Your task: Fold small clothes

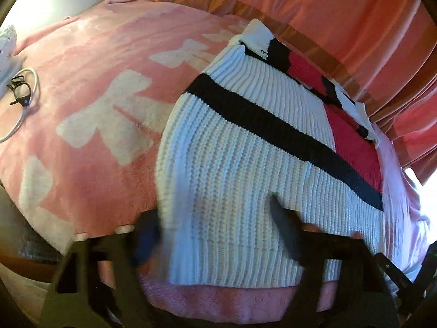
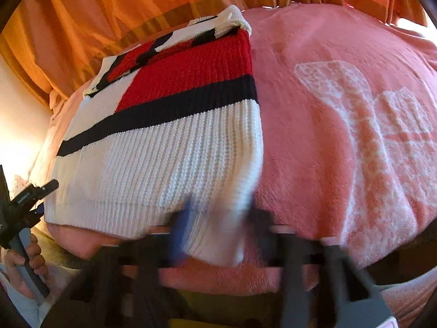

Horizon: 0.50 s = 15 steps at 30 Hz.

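A white ribbed knit sweater [image 1: 245, 150] with a navy stripe and a red block lies folded on a pink blanket [image 1: 95, 82]. It also shows in the right wrist view [image 2: 164, 142]. My left gripper [image 1: 215, 232] is open, its blurred fingers [image 1: 284, 229] spread over the sweater's near left hem. My right gripper [image 2: 221, 232] is open, its fingers [image 2: 183, 229] astride the sweater's near right corner. The left gripper and the hand holding it show at the left edge of the right wrist view [image 2: 24, 207].
Black glasses [image 1: 19, 90] and a white cable [image 1: 24, 109] lie on the blanket at far left. Orange curtains [image 2: 109, 27] hang behind the bed. The blanket [image 2: 341, 136] has white bow patterns and extends right of the sweater.
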{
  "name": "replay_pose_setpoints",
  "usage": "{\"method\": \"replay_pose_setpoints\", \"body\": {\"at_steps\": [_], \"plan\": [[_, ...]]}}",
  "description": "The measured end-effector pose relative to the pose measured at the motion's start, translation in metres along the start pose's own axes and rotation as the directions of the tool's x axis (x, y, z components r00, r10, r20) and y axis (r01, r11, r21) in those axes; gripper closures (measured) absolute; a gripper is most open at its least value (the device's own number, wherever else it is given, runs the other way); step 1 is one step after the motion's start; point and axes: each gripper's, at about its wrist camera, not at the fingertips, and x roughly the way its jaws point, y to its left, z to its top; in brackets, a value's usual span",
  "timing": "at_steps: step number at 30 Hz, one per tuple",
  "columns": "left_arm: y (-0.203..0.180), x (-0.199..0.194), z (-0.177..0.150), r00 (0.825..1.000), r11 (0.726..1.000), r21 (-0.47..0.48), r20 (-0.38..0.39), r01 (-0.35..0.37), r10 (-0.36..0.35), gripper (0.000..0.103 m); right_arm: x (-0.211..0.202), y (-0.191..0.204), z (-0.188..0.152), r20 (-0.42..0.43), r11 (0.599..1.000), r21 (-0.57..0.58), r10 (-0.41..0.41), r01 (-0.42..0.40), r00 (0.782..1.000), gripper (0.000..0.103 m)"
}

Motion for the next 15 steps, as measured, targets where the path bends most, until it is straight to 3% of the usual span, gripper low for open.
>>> {"method": "replay_pose_setpoints", "body": {"at_steps": [1, 2, 3, 5, 9, 15], "plan": [[0.002, 0.000, 0.001, 1.000, 1.000, -0.001, -0.005, 0.004, -0.004, 0.080, 0.000, -0.001, 0.001, 0.004, 1.000, 0.011, 0.012, -0.012, 1.000, 0.095], [0.004, 0.001, 0.003, 1.000, 1.000, -0.005, -0.016, 0.004, -0.005, 0.093, -0.003, -0.002, 0.003, 0.013, 0.999, 0.022, 0.027, -0.027, 1.000, 0.096], [0.007, 0.000, 0.004, 1.000, 1.000, -0.020, -0.023, 0.010, -0.011, 0.096, -0.009, -0.002, 0.005, 0.031, 0.999, 0.024, 0.041, -0.042, 0.999, 0.096], [0.012, -0.012, 0.007, 1.000, 0.999, -0.038, -0.009, 0.029, -0.029, 0.096, -0.026, -0.002, 0.007, 0.080, 0.998, 0.024, 0.052, -0.054, 0.995, 0.097], [0.003, -0.049, 0.001, 0.999, 0.998, 0.058, 0.050, 0.010, -0.013, 0.097, -0.070, -0.003, 0.006, 0.162, 1.000, -0.001, 0.028, -0.028, 0.986, 0.097], [-0.004, -0.098, -0.032, 0.997, 0.990, 0.124, 0.020, 0.066, -0.069, 0.097, -0.110, -0.011, -0.020, 0.136, 0.998, -0.042, -0.029, 0.035, 0.990, 0.098]]}}
